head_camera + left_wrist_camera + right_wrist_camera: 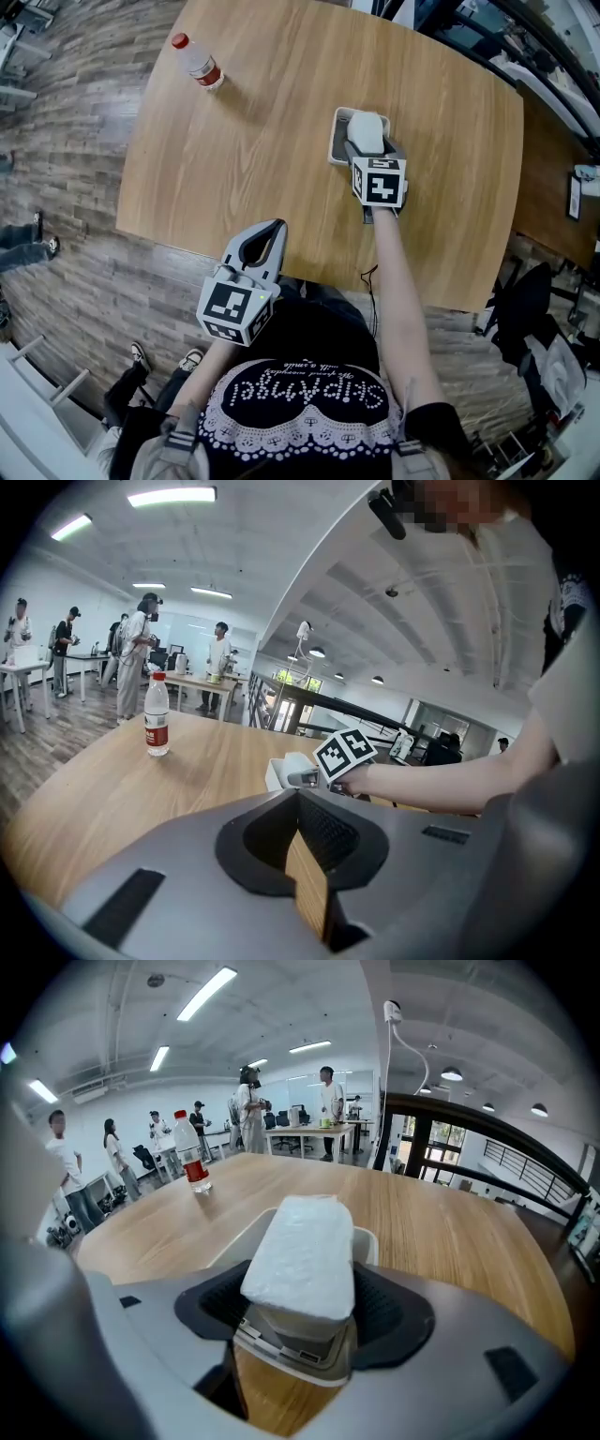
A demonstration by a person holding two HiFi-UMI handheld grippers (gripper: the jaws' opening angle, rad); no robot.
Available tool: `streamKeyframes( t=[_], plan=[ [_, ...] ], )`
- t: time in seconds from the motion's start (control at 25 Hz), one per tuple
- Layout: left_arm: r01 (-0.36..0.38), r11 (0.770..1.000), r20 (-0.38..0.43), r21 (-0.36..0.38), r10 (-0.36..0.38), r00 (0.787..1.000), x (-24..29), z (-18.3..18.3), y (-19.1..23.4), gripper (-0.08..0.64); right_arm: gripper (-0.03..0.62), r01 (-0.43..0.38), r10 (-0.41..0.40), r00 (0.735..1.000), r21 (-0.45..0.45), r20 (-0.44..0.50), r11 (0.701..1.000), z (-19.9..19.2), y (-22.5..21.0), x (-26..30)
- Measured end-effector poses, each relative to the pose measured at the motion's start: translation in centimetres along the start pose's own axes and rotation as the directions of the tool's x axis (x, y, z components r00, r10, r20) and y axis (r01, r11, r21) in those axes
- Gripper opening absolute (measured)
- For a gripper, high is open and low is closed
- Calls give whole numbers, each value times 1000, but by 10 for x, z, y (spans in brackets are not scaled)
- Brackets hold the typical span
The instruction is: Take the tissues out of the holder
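Note:
A white tissue pack (366,130) (305,1246) stands in a pale grey holder (337,142) (233,1237) near the middle of the wooden table (253,141). My right gripper (368,143) (304,1303) reaches over the holder, its jaws shut against both sides of the pack. The pack rises above the holder's rim. My left gripper (276,228) (298,797) hovers at the table's near edge, well short of the holder, shut and holding nothing. In the left gripper view the holder (277,772) and the right gripper's marker cube (343,752) show ahead.
A water bottle (198,62) (157,716) (193,1166) with a red cap and label stands at the table's far left corner. Several people stand around desks in the background. The wood floor lies to the left, and chairs and bags to the right of the table.

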State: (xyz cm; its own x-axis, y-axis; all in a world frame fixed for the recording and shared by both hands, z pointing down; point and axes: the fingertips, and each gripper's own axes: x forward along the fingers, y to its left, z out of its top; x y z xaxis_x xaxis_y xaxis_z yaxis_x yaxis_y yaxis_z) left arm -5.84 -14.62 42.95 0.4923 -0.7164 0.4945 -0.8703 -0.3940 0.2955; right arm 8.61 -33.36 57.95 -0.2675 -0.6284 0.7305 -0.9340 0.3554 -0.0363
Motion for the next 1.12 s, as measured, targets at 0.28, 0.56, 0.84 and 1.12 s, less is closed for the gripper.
streamKeyframes(
  t=[0.28, 0.56, 0.84, 1.12],
  plan=[
    [1, 1000, 3, 2, -1, 1000, -1, 2, 3, 6, 296, -7, 7, 999, -7, 34, 1000, 4, -2, -7],
    [11, 1000, 9, 2, -11, 1000, -4, 0, -1, 6, 290, 1, -1, 992, 2, 125, 1000, 20, -3, -31],
    [30, 999, 26, 14, -30, 999, -7, 5, -5, 6, 290, -3, -11, 970, 58, 241, 998, 35, -2, -81],
    [55, 998, 45, 38, -57, 997, -15, 4, -17, 6, 290, -24, -9, 941, 91, 339, 996, 13, 12, -152]
  ],
)
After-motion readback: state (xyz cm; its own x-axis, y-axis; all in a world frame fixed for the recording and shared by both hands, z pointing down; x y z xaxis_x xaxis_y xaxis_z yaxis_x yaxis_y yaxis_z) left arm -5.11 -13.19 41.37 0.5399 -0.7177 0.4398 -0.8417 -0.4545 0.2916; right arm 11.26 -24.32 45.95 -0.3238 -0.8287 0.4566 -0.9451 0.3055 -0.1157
